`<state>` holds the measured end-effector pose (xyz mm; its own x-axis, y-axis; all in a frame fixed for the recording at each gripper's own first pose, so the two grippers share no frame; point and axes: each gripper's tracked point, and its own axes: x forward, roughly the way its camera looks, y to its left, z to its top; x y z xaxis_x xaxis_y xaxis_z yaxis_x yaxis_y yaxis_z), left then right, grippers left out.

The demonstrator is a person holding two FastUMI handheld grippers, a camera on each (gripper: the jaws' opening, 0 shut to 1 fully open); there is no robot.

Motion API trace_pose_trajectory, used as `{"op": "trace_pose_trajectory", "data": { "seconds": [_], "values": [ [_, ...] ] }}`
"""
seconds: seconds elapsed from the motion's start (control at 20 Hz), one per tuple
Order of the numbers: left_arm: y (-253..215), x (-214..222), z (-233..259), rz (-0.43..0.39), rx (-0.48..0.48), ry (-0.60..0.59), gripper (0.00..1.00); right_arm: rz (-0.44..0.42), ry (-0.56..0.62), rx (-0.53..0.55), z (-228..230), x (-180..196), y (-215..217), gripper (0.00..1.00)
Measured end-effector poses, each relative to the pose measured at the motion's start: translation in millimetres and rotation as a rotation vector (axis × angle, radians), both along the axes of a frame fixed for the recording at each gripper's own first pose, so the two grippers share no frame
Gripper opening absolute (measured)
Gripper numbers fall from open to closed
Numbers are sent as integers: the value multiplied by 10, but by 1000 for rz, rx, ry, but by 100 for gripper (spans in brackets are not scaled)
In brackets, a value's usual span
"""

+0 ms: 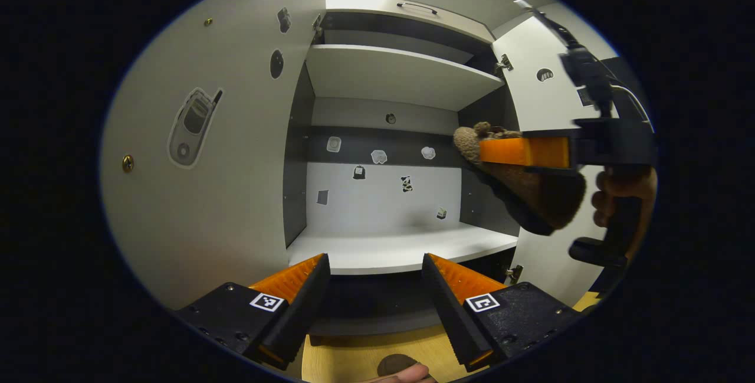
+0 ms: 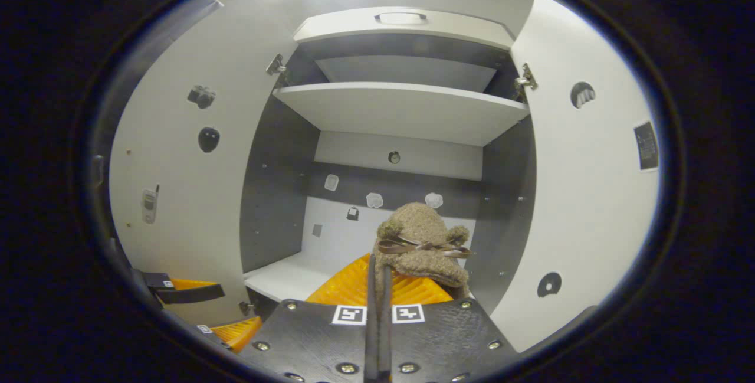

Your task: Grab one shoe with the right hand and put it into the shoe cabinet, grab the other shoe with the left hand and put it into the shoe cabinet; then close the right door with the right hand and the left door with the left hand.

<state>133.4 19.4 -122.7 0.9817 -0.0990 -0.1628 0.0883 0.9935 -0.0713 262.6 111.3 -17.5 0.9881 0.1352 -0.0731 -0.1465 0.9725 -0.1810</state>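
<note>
The shoe cabinet stands open, with a bare white lower shelf (image 1: pixel 401 248) and an upper shelf (image 1: pixel 401 76) inside it. My right gripper (image 1: pixel 489 156) holds a fuzzy brown shoe (image 1: pixel 531 188) in the air by the cabinet's right side, level with the opening. In the right gripper view the gripper (image 2: pixel 377 271) is shut on this shoe (image 2: pixel 422 241), which has a brown bow on top. My left gripper (image 1: pixel 376 262) stands open in front of the lower shelf with nothing between its fingers. It appears low in the right gripper view too (image 2: pixel 242 306). A brown rounded thing (image 1: pixel 396 364) lies low at the bottom edge; what it is I cannot tell.
Both doors are swung wide: the left door (image 1: pixel 206 164) and the right door (image 1: pixel 545 100), each with small stickers. A drawer with a handle (image 1: pixel 416 7) tops the cabinet. A hand (image 1: pixel 613 194) grips the right tool. Wooden floor (image 1: pixel 354 356) lies below.
</note>
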Motion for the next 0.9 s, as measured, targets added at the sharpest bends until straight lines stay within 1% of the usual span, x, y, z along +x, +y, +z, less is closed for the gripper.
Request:
{"op": "trace_pose_trajectory", "data": {
  "seconds": [0.1, 0.25, 0.3, 0.35, 0.45, 0.55, 0.7, 0.75, 0.8, 0.85, 0.9],
  "values": [
    [19, -3, 13, 6, -4, -3, 96, -26, 21, -57, -133, 302, -15, 1],
    [76, -10, 25, 16, -2, -9, 96, -76, 99, -114, -501, 688, -106, 1],
    [85, -13, 36, 18, 1, -11, 96, -86, 122, -147, -626, 790, -153, 2],
    [77, -19, 26, 17, 2, -11, 96, -86, 144, -179, -759, 886, -187, 5],
    [73, -15, 23, 16, 4, -12, 96, -127, 177, -232, -1001, 1049, -342, 5],
    [68, -16, 20, 15, 8, -11, 96, -168, 178, -238, -1109, 1245, -456, 5],
    [67, -4, 9, 18, 7, -10, 96, -186, 194, -257, -1231, 1439, -585, 4],
    [64, 1, -6, 21, 7, -7, 96, -192, 210, -264, -1308, 1482, -620, 5],
    [59, 9, -11, 26, 6, -5, 96, -183, 229, -242, -1370, 1496, -592, 10],
    [58, 17, -22, 32, 7, -5, 96, -180, 246, -220, -1437, 1526, -570, 11],
    [53, 19, -32, 38, 10, -3, 96, -182, 253, -220, -1471, 1545, -583, 11]
  ]
}}
